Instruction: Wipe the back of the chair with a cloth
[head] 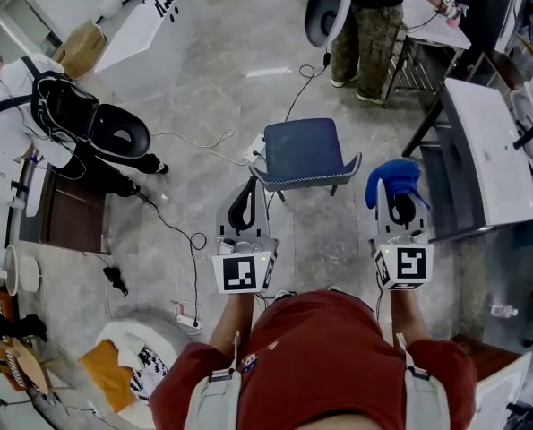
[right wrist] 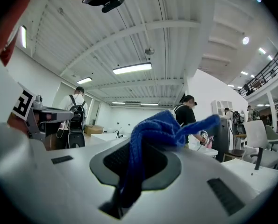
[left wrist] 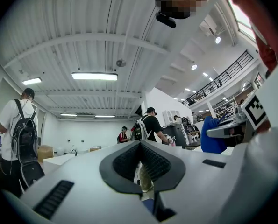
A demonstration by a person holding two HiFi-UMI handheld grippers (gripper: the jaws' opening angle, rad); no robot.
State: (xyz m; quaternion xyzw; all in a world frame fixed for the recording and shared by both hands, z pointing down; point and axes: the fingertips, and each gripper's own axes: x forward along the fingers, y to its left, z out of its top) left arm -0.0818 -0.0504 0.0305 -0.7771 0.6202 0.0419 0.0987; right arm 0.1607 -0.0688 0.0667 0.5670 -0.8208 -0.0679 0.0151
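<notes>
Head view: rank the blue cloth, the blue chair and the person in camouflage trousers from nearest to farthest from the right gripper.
1. The blue cloth, clamped in the jaws of the right gripper.
2. The blue chair, on the floor ahead and to the left.
3. The person in camouflage trousers, standing farther off, beyond the chair.

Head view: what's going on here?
A person holds a claw in each hand, both raised above the floor on the near side of a blue chair. The right claw is shut on a blue cloth, which bunches out past its tip. The left claw is shut with nothing in it. The cloth is off to the chair's right and not touching it, so wiping has not started.
</notes>
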